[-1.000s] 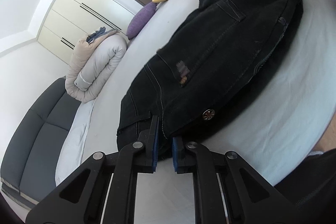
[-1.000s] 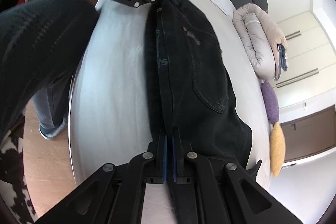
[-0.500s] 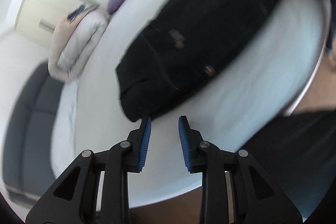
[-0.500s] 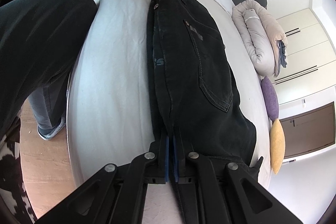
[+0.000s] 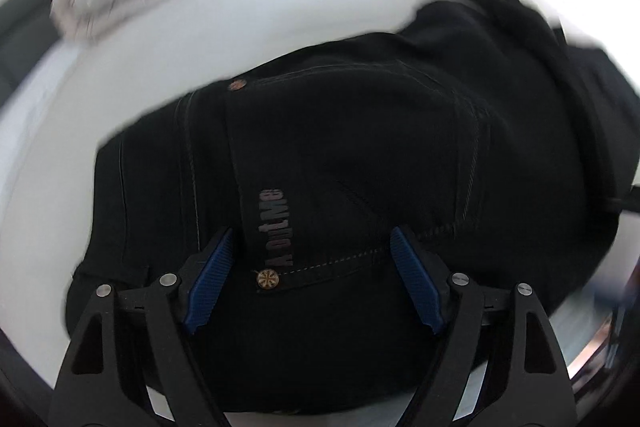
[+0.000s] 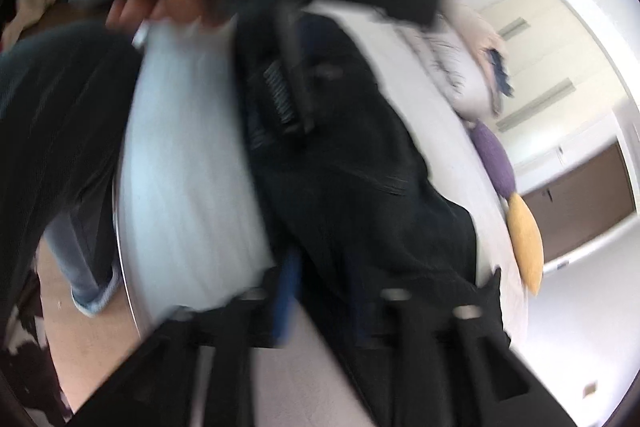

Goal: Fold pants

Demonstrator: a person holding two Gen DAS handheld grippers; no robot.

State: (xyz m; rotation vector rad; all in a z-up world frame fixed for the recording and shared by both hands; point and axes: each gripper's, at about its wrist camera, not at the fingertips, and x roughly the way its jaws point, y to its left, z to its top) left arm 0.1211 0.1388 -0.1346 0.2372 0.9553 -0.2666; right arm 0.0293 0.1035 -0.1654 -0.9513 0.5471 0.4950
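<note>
Beneath both grippers, the black pants [image 5: 360,155] lie on the white bed [image 5: 168,43]. Left gripper [image 5: 312,275], jaws just opened wide, hovers over the waistband; right gripper [image 6: 324,303], also just parted, straddles the cloth. Press seams flat before regripping.

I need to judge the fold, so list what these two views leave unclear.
- Right wrist view: motion blur smears the black pants, so seams and fold edges cannot be read.
- Right wrist view: the left hand-held gripper is blurred; its jaw state is unreadable there.
- Left wrist view: the pants fill the frame; their near edge lies behind the fingers.
</note>
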